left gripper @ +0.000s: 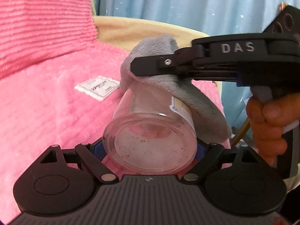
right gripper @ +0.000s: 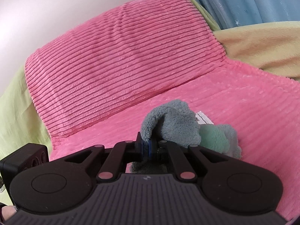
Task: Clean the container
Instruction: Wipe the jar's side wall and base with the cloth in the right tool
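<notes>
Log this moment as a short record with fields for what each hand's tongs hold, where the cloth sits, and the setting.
left tongs: shut on clear container, gripped near its base
right tongs: shut on grey cloth
cloth position: draped over the container's far end and upper side
container state: specks and smears show on its base
setting: pink ribbed blanket, blue starred curtain behind

Location: a home, most likely a bedroom. Evidence: a pink ribbed pillow (right gripper: 120, 56) resting on a pink fleece blanket (right gripper: 243, 101); behind the pillow, a blue star-print curtain (right gripper: 253, 1).
</notes>
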### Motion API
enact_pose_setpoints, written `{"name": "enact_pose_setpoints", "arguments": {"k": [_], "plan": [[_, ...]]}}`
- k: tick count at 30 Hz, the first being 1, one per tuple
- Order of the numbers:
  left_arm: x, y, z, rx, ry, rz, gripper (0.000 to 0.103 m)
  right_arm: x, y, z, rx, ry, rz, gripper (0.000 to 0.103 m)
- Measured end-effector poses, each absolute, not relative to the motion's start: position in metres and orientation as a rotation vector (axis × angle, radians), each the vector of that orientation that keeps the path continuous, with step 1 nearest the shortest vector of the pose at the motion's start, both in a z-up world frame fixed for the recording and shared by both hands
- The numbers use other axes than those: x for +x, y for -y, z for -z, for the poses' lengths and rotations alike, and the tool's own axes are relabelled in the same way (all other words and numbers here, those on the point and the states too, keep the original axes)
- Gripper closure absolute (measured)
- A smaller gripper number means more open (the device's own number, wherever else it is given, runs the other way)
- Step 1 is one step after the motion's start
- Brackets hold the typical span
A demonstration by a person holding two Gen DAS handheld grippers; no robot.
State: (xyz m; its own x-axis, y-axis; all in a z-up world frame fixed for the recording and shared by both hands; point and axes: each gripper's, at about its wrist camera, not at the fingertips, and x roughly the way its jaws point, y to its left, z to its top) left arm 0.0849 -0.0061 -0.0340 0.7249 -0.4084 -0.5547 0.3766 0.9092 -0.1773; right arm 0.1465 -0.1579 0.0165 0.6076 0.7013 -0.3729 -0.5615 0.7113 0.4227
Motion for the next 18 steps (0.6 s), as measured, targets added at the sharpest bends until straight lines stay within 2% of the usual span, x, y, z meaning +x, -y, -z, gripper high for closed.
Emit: {"name": "enact_pose_setpoints", "arguments": {"k": [18], "plan": [[0.0924, 0.0070, 0.0326, -0.036, -0.617, 0.419, 0.017, 0.1458, 0.1571, -0.0166, 0.275, -0.540, -0.726, 0.101]]}}
